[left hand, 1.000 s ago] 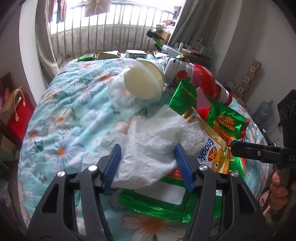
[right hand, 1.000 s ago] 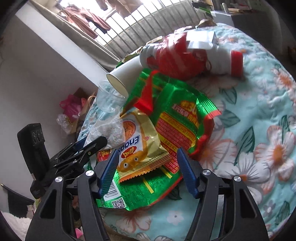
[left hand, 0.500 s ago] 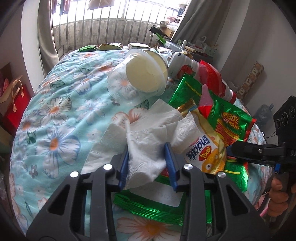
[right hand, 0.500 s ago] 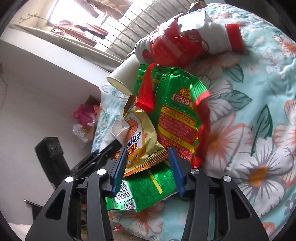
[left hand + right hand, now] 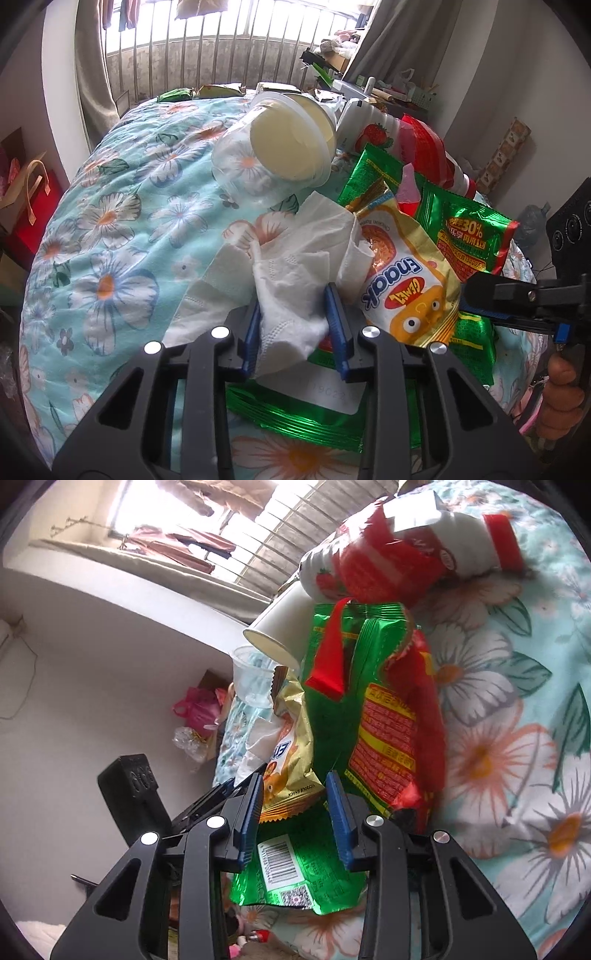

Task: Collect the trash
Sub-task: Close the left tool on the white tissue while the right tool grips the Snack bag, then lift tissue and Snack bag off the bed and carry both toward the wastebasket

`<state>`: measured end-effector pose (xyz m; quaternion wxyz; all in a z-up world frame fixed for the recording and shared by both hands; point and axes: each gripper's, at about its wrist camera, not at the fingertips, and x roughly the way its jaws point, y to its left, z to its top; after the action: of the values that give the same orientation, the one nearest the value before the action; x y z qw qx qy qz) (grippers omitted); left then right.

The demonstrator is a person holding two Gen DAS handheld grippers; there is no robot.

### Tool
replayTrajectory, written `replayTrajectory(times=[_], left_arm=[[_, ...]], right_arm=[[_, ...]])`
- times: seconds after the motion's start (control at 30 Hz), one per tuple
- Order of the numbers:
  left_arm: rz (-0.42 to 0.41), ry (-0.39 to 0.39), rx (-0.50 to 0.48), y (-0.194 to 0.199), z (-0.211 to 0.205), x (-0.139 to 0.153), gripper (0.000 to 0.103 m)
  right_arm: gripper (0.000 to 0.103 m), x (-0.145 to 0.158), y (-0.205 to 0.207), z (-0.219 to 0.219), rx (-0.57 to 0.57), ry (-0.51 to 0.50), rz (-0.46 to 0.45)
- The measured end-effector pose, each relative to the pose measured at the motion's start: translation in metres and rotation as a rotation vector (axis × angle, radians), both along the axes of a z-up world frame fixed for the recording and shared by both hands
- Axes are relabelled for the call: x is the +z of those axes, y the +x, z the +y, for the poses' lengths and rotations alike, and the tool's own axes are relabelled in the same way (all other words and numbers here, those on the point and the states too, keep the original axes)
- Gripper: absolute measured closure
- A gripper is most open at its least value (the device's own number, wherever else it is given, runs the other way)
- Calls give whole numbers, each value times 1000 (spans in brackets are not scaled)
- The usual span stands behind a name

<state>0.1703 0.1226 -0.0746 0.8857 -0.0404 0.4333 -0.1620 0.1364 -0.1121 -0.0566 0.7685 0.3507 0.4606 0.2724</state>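
Floral bed [image 5: 110,236] | left claw [image 5: 295,325] pinching crumpled white tissue [image 5: 295,273] | right claw [image 5: 293,808] closing on gold snack packet [image 5: 291,760]

Trash heaped on the right side of the flower-printed quilted bed [image 5: 110,229]

A crumpled white paper tissue [image 5: 295,266] lies nearest, left of the yellow foil snack packet [image 5: 406,280], which rests on the green foil snack bags [image 5: 465,236]. Behind the tissue a clear plastic cup [image 5: 240,166] lies on its side with a cream paper cup [image 5: 291,144] in it. Farther right, behind the bags, lies a white strawberry-print bottle with a red cap [image 5: 461,546].
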Motion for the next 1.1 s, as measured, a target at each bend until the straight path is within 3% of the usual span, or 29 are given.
replayTrajectory(times=[0.13, 0.3, 0.53, 1.1], left_arm=[[-2, 3, -2, 0, 0, 0, 74], [-4, -6, -2, -1, 0, 0, 75], [-48, -41, 0, -6, 9, 11, 87], [-209, -123, 63, -21, 40, 61, 89]], right_arm=[[84, 0, 5, 7, -3, -28, 5], [96, 0, 3, 0, -34, -13, 2], [99, 0, -5, -17, -79, 10, 1], [99, 18, -29, -52, -125, 85, -78]])
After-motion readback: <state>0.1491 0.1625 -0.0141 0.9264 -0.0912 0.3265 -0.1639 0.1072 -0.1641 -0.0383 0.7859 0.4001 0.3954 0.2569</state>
